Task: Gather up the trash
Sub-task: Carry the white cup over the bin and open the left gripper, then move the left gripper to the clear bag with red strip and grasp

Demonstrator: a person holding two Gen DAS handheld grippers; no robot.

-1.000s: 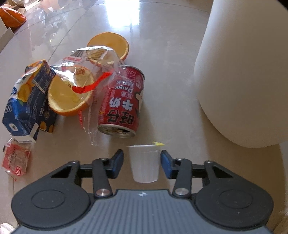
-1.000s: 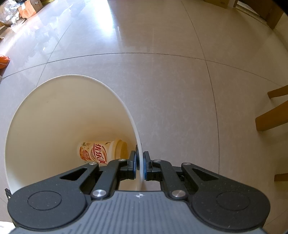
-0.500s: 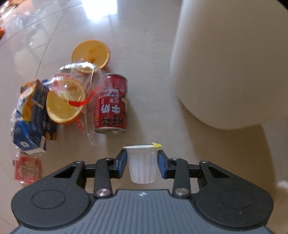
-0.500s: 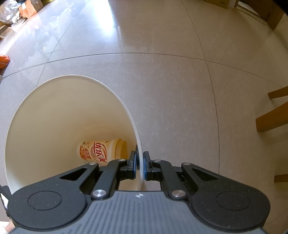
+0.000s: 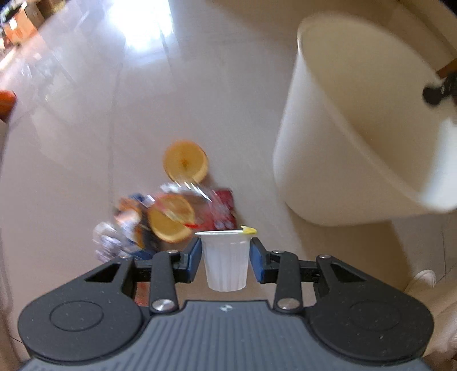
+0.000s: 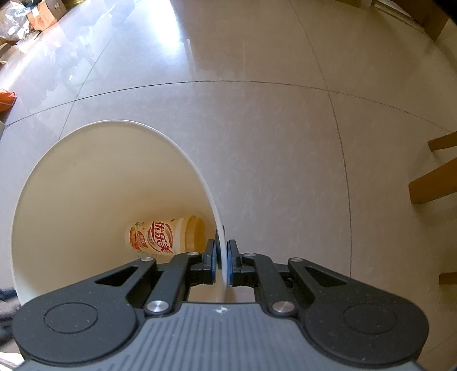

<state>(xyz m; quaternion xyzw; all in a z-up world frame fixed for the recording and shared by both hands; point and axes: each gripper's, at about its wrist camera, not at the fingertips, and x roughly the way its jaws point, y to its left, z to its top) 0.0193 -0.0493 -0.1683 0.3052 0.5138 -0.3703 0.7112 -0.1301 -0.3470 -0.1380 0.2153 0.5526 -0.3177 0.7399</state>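
Note:
In the left wrist view my left gripper is shut on a small white plastic cup with a yellow tab at its rim, held well above the floor. Below lie a blurred pile of trash: an orange half, a second orange half under a clear wrapper, a red can and a blue carton. The white bin stands tilted at the right. My right gripper is shut on the bin's rim. A milk tea cup lies inside the bin.
Glossy beige floor tiles spread all around. Wooden chair legs stand at the right of the right wrist view. Cardboard boxes and an orange bag sit at the far left.
My left gripper has risen with the white cup, so the trash pile looks smaller and farther down. The bin's open top has come into the left view. The right gripper has not moved.

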